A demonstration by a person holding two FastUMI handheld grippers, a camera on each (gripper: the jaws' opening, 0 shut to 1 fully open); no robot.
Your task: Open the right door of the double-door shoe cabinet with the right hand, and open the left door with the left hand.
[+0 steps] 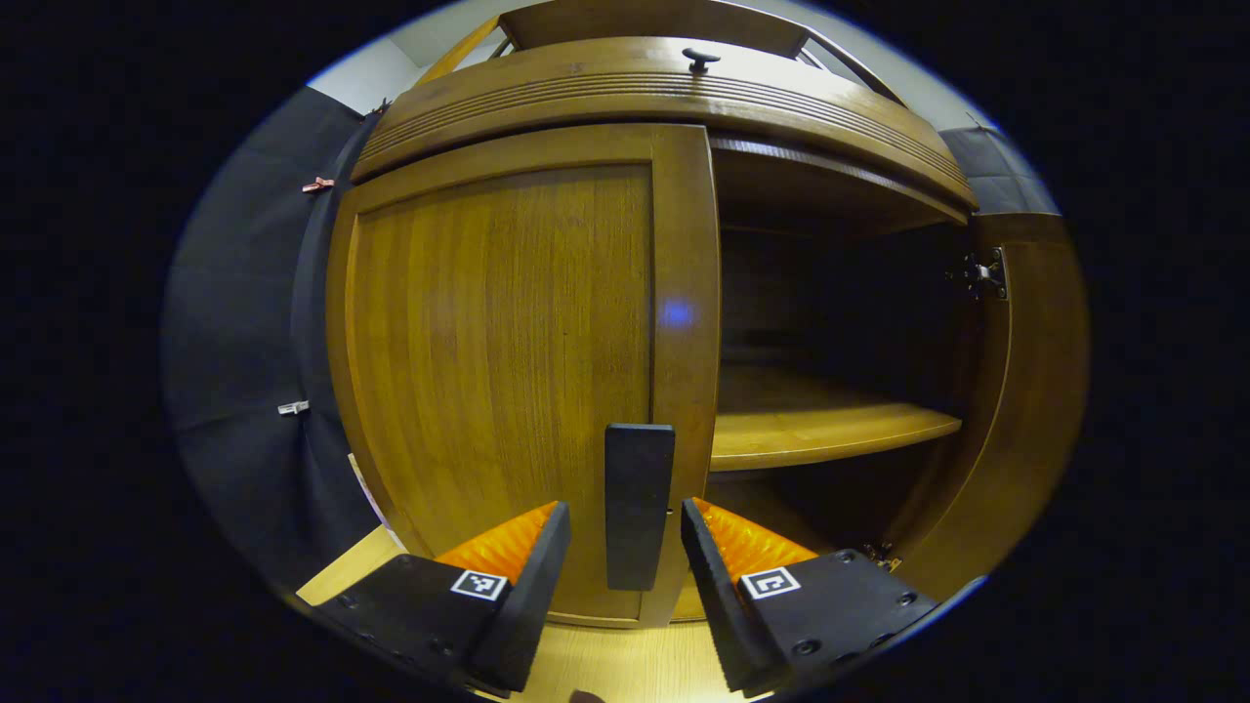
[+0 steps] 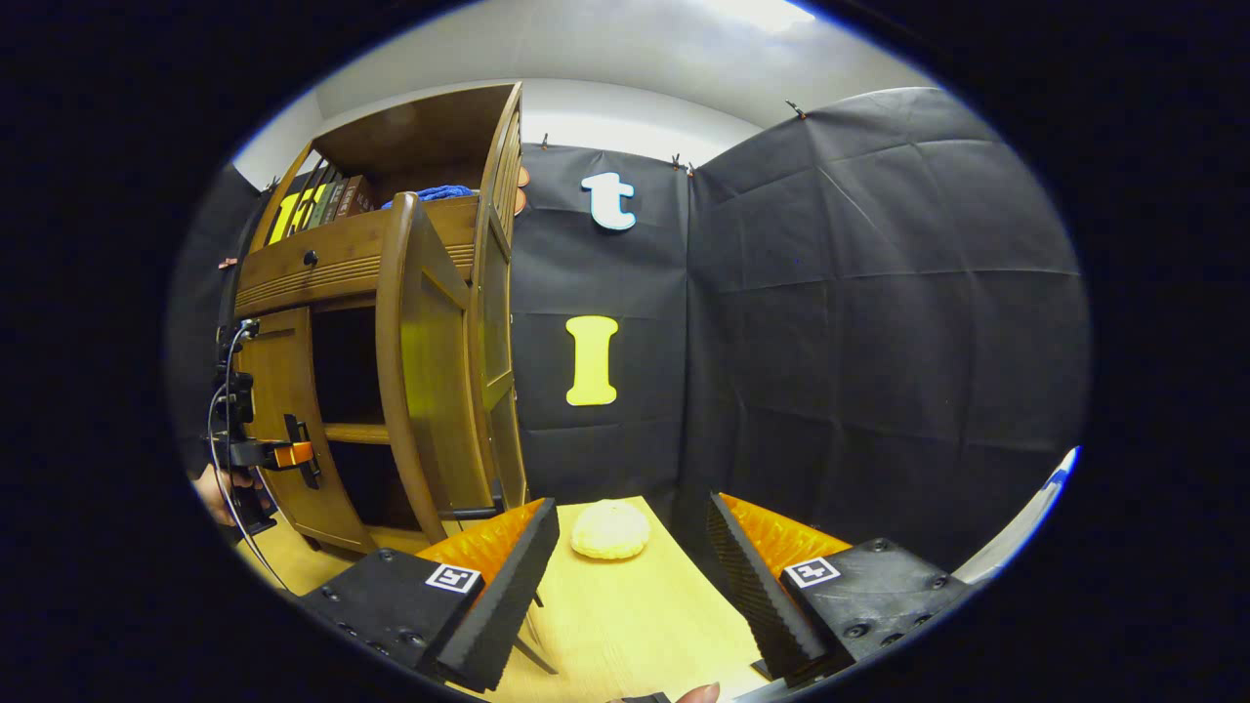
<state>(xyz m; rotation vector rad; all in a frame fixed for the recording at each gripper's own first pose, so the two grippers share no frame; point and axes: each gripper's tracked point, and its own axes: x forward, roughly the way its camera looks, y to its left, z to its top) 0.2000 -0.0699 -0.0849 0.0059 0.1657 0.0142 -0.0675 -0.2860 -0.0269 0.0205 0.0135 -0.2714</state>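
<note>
left hand-held gripper (image 1: 625,547): square tag per finger, ridged pads | right hand-held gripper (image 2: 633,576): same, screwed housings

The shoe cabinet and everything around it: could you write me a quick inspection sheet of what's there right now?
Surface: pale wooden tabletop under the cabinet.
Job's things: shoe cabinet; right door swung open, showing a bare shelf; left door shut, its dark handle between the left jaws, not yet clamped.
Clutter: a round pale lump on the table; books and blue cloth on the cabinet's upper shelf.
Grippers: left gripper open around the handle; right gripper open, holding nothing, away from the cabinet.
Cables: a cable hangs by the left gripper in the right gripper view.
Surroundings: black cloth wall.
</note>
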